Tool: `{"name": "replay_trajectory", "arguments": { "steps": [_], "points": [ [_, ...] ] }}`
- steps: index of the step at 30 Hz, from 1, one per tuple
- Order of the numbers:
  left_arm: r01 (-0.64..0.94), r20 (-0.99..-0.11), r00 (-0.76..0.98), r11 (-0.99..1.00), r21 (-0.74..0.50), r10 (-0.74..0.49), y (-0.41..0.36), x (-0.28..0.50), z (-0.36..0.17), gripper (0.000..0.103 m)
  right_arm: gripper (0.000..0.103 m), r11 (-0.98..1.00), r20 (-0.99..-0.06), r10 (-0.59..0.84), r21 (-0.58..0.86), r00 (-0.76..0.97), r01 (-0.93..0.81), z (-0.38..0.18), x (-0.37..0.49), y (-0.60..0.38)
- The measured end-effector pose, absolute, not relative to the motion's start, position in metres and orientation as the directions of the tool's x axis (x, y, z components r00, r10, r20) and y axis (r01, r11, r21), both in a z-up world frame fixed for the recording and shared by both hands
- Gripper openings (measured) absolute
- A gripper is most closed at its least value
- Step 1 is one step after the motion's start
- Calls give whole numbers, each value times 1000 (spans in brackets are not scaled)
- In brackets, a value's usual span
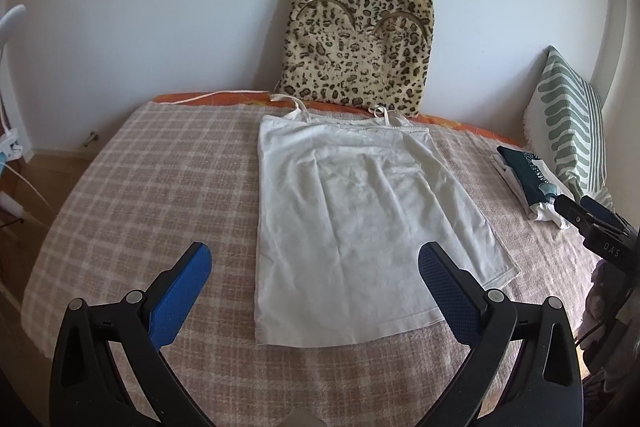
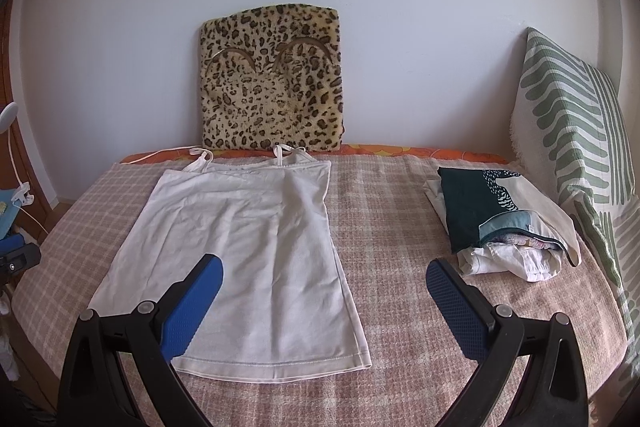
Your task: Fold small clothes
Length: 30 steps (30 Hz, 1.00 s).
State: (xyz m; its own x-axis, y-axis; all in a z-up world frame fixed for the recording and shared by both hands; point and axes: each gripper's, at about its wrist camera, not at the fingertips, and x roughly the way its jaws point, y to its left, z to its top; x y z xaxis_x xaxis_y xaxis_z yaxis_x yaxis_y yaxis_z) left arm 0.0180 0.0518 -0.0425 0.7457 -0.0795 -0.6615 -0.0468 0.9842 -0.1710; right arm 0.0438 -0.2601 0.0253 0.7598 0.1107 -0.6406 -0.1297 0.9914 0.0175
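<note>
The white camisole (image 1: 352, 227) lies flat on the checked blanket (image 1: 140, 187) of the bed, straps toward the leopard cushion (image 1: 356, 39). I judge it light, limp and prone to wrinkling, best pinched at the hem corners. Both my left gripper (image 1: 316, 267) and right gripper (image 2: 324, 277) hover with fingers spread, holding nothing. I can't tell what the folded pile (image 2: 500, 219) contains.
</note>
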Motion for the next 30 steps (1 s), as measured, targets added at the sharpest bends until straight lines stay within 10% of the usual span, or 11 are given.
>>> {"name": "replay_trajectory", "arguments": {
  "steps": [12, 21, 30],
  "points": [
    [-150, -690, 713, 935, -322, -124, 110, 20, -80, 81, 103, 974, -628, 216, 86, 747, -210, 19, 56, -223],
    [-141, -754, 610, 903, -405, -243, 119, 25, -121, 47, 93, 936, -667, 338, 162, 664, -314, 11, 85, -190],
    [-112, -792, 554, 920, -375, -255, 113, 28, -147, 47, 72, 886, -740, 422, 214, 524, -412, 13, 134, -133]
  ]
}}
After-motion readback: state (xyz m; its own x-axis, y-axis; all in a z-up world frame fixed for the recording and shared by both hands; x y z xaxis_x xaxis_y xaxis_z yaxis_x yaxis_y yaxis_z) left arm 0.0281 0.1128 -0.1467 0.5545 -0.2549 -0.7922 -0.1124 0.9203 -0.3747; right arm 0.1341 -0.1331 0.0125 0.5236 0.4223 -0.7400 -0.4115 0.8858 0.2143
